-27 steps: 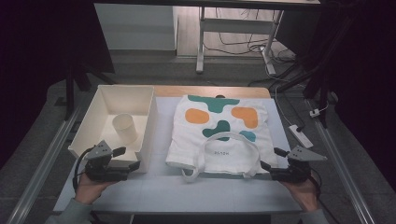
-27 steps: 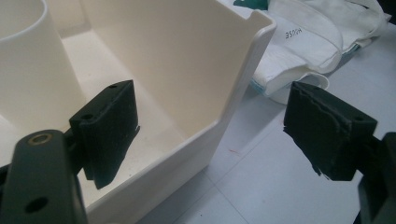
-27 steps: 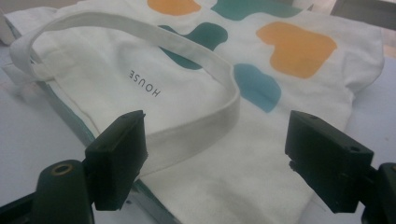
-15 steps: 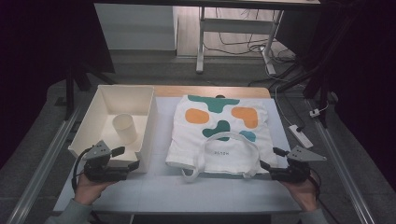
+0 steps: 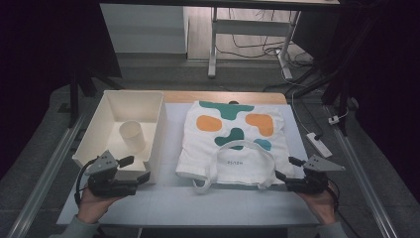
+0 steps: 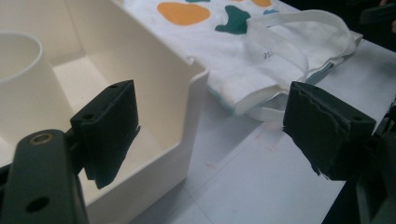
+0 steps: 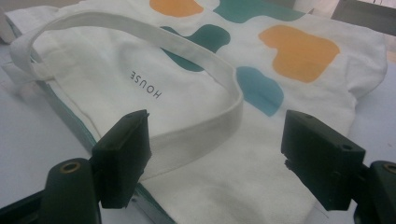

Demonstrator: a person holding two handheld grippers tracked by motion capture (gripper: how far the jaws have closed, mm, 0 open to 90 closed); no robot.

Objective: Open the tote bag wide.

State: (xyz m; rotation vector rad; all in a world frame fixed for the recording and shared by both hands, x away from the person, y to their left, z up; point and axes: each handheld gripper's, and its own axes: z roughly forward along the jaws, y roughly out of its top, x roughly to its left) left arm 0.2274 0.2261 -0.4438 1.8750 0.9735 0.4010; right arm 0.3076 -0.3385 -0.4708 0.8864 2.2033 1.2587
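Left gripper (image 5: 139,169): jaws wide, empty, at bin (image 5: 95,130) near corner.
Right gripper (image 5: 287,168): jaws wide, empty, at bag (image 5: 233,148) near-right corner.

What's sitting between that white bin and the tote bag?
Nothing: in the high view a bare strip of table separates the white bin from the tote bag.
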